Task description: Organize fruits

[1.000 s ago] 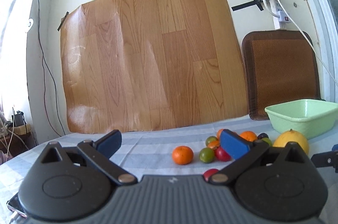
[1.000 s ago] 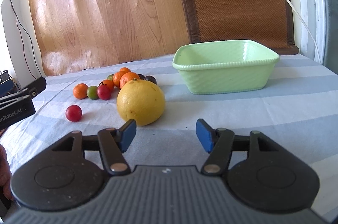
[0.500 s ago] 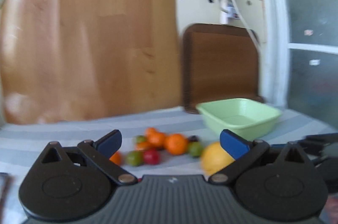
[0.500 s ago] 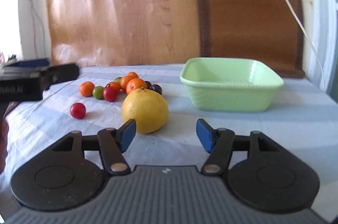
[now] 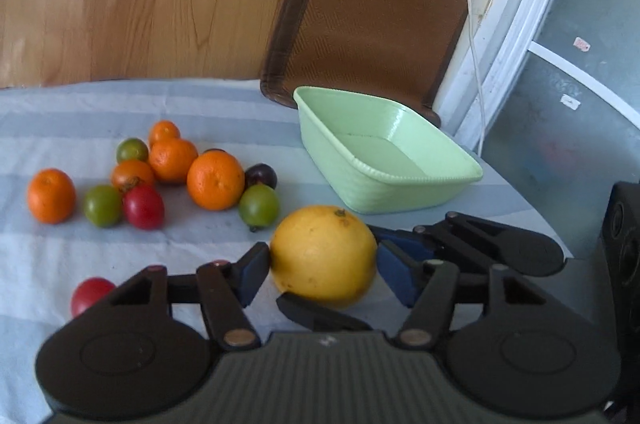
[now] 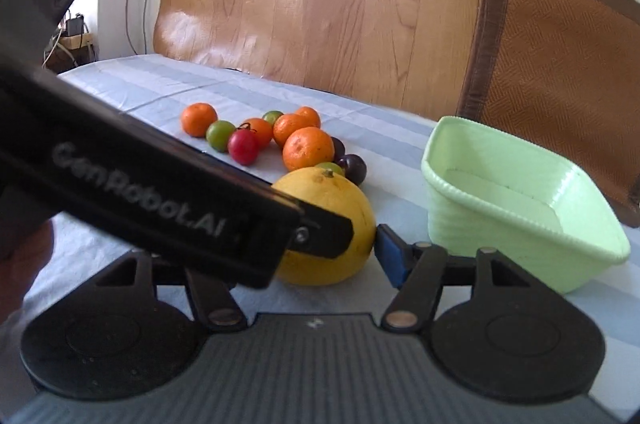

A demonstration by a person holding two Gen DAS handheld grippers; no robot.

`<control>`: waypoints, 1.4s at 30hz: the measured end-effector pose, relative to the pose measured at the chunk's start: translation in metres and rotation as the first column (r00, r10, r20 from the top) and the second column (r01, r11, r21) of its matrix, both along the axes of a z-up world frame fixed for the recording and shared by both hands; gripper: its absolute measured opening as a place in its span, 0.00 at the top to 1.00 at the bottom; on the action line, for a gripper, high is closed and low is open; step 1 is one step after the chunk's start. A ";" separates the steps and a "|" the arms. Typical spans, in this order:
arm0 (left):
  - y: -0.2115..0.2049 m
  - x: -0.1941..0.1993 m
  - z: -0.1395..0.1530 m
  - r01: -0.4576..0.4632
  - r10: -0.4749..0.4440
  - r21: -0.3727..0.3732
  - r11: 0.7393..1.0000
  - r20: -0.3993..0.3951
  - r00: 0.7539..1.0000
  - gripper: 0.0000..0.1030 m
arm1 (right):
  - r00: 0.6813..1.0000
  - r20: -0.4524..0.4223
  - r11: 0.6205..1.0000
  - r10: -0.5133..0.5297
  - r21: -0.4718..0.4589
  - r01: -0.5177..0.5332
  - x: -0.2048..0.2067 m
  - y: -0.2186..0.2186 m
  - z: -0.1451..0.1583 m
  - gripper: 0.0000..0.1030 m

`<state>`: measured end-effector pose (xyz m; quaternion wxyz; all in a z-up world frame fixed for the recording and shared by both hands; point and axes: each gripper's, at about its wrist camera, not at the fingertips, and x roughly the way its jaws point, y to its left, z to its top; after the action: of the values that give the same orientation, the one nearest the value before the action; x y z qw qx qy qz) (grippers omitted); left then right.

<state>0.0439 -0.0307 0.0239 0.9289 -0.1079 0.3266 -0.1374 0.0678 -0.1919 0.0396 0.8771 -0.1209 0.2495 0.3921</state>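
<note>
left gripper [image 5: 322, 274]: I'm closing jaws, grapefruit [image 5: 323, 256] between, left pad touching
right gripper [image 5: 394, 256]: spread, beside grapefruit, not gripping

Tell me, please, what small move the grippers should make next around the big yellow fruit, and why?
Probably finish the squeeze, then lift. The yellow fruit sits on the cloth between the left gripper pads, whose jaws are closing; the left pad looks at its skin, the right one just off it. The right gripper brackets it too. The green basin stands empty close behind, a likely destination.
</note>
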 end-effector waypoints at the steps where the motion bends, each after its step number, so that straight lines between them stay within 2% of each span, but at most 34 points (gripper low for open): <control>1: -0.005 -0.002 0.005 0.001 -0.001 0.016 1.000 0.018 1.000 0.42 | 1.000 -0.006 0.999 0.000 0.032 0.000 0.000 -0.004 0.002 0.36; 5: -0.030 -0.004 0.038 0.024 -0.033 0.066 0.998 0.137 0.990 0.41 | 0.991 0.115 0.992 -0.064 0.117 0.050 -0.009 -0.025 0.020 0.36; 9: -0.064 0.033 0.057 0.060 -0.074 0.072 0.996 0.205 0.976 0.42 | 0.969 0.169 0.973 -0.181 0.173 0.152 0.012 -0.046 0.037 0.36; 13: -0.094 0.079 0.051 0.095 -0.096 0.016 0.995 0.166 0.981 0.43 | 0.948 0.136 0.952 -0.287 0.147 0.267 0.049 -0.066 0.037 0.36; 17: -0.114 0.102 0.036 0.115 -0.115 0.004 0.993 0.125 0.986 0.43 | 0.930 0.061 0.925 -0.363 0.142 0.352 0.073 -0.082 0.025 0.36; 20: -0.121 0.108 0.024 0.111 -0.112 0.011 0.994 0.096 0.989 0.43 | 0.925 0.019 0.921 -0.379 0.110 0.375 0.080 -0.083 0.019 0.36; 24: -0.121 0.113 0.016 0.101 -0.100 -0.001 0.995 0.073 0.992 0.42 | 0.923 0.021 0.921 -0.384 0.074 0.382 0.079 -0.078 0.017 0.35; 26: -0.123 0.114 0.016 0.100 -0.100 0.005 0.995 0.072 0.992 0.36 | 0.923 0.022 0.920 -0.385 0.082 0.382 0.076 -0.079 0.017 0.34; 28: -0.123 0.110 0.018 0.089 -0.090 0.023 0.996 0.087 0.992 0.27 | 0.920 0.031 0.917 -0.391 0.094 0.387 0.076 -0.080 0.017 0.33; 29: -0.123 0.107 0.022 0.080 -0.083 0.033 0.996 0.104 0.991 0.25 | 0.920 0.032 0.917 -0.391 0.100 0.387 0.073 -0.080 0.017 0.29; 31: -0.119 0.098 0.030 0.069 -0.074 0.039 0.997 0.139 0.987 0.25 | 0.921 0.033 0.917 -0.388 0.118 0.381 0.069 -0.083 0.017 0.26; 36: -0.088 0.055 0.055 0.033 -0.033 0.006 0.999 0.239 0.970 0.24 | 0.915 0.086 0.908 -0.393 0.193 0.372 0.064 -0.091 0.018 0.26; 38: -0.069 0.030 0.063 0.007 -0.011 0.013 1.000 0.283 0.959 0.19 | 0.913 0.090 0.901 -0.397 0.228 0.369 0.060 -0.093 0.020 0.26; 42: -0.035 -0.020 0.064 -0.028 0.007 0.059 0.998 0.334 0.943 0.19 | 0.904 0.093 0.883 -0.418 0.276 0.380 0.053 -0.095 0.024 0.26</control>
<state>0.0239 -0.0659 0.0881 0.9748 -0.0569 0.1679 -0.1351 0.1205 -0.2868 0.0632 0.9634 0.0162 0.1508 0.2209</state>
